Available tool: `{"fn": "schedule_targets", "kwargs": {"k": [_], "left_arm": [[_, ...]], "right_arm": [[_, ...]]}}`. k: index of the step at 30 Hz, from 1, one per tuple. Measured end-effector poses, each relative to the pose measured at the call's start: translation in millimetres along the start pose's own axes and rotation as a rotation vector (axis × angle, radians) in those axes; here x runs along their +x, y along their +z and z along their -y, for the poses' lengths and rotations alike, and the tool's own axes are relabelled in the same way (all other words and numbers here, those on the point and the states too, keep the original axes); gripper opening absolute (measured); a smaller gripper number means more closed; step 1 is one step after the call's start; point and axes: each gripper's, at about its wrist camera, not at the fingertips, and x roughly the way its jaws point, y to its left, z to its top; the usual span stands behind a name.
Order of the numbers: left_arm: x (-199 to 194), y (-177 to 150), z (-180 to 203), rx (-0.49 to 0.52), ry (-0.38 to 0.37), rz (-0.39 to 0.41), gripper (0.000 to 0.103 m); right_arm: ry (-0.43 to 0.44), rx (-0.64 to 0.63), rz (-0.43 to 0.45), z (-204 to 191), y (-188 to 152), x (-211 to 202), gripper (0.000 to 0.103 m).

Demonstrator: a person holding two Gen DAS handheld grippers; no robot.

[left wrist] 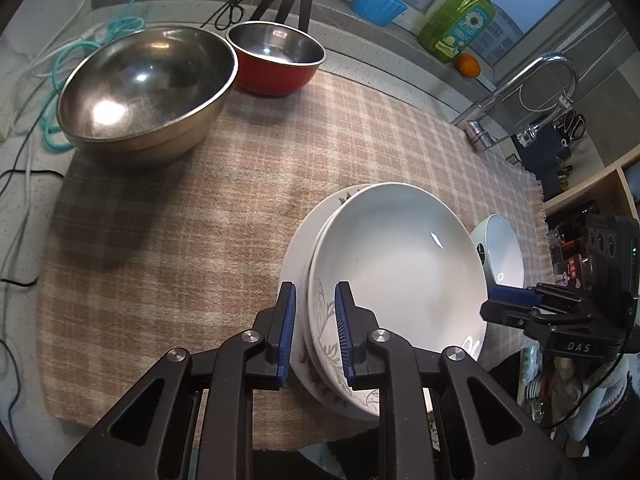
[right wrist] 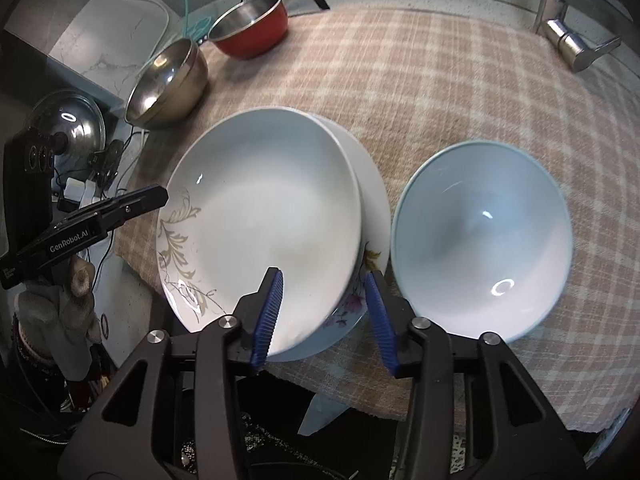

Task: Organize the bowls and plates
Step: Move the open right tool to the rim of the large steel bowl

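At the bottom of the left wrist view, the left gripper (left wrist: 316,330) has its blue-padded jaws spread around the near rim of the top deep plate (left wrist: 400,264), which lies on a flatter floral plate (left wrist: 298,248); whether the pads touch the rim cannot be told. At the bottom of the right wrist view, the right gripper (right wrist: 326,316) stands with jaws spread over the stack's near edge, one pad above the deep plate, the other beside the pale blue bowl (right wrist: 482,236) at centre right. All rest on a checked cloth (right wrist: 460,80). Farther, in the upper left, sit a steel bowl (left wrist: 146,90) and a red bowl (left wrist: 276,58).
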Motion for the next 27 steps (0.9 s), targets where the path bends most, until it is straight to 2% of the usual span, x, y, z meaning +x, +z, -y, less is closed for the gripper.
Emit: {"fn": "schedule_targets", "kwargs": {"k": [2,3,5,14,19,22,27], "left_arm": [[-3.7,0.7,-1.2,0.001,0.006,0.009,0.02],[-6.7,1.1,-1.9,0.004,0.011,0.015,0.025],[-9.8,2.3,-3.1,0.009,0.026,0.026,0.028],[-30.0,8.9,-1.4,0.062,0.145,0.102,0.028],[-38.7,11.1,-1.1,0.083,0.167,0.138,0.028],[-42.4,12.2,-5.2,0.079,0.175,0.148,0.028],[-49.2,14.7,-18.4,0.06,0.184,0.165,0.028]], "right_arm": [[0.003,0.002,0.022,-2.5,-0.4,-7.3,0.048],[-0.004,-0.002,0.04,-4.0,-0.1,-12.1,0.049],[-0.028,-0.02,0.066,-8.7,2.0,-17.3,0.056],[-0.015,-0.063,0.165,-28.9,12.0,-32.6,0.061],[0.001,-0.089,0.251,-40.9,21.2,-43.8,0.063],[0.027,-0.089,0.287,-47.5,27.7,-47.6,0.077],[-0.014,-0.122,0.316,-64.8,39.2,-45.4,0.078]]}}
